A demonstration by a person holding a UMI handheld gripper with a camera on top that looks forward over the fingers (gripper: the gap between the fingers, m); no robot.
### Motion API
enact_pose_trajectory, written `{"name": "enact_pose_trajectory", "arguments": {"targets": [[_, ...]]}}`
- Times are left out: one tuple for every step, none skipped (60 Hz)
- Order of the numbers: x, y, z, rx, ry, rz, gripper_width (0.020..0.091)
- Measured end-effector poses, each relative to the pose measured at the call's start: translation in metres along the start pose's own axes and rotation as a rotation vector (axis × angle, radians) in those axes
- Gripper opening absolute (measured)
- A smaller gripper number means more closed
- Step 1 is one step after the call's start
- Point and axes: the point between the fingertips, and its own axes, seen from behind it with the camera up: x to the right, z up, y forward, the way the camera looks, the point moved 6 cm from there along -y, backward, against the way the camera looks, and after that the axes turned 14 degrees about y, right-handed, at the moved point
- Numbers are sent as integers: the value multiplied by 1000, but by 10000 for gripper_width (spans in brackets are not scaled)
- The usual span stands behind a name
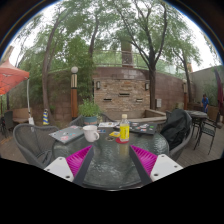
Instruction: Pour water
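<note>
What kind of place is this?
Probably an outdoor patio or garden courtyard: tall trees overhead, a brick wall behind, and a glass table with metal chairs. The hand-held gripper is open above the table.

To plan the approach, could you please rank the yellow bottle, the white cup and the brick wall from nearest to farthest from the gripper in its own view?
The gripper is open, above the round glass table.
1. Yellow bottle: just beyond the fingers, slightly right.
2. White cup: left of the bottle, about as near; too close to call.
3. Brick wall: far behind, across the patio.
</note>
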Motion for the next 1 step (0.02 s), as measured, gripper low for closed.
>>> {"name": "enact_pose_trajectory", "arguments": {"targets": [[-1, -8, -2, 3, 0, -1, 836]]}}
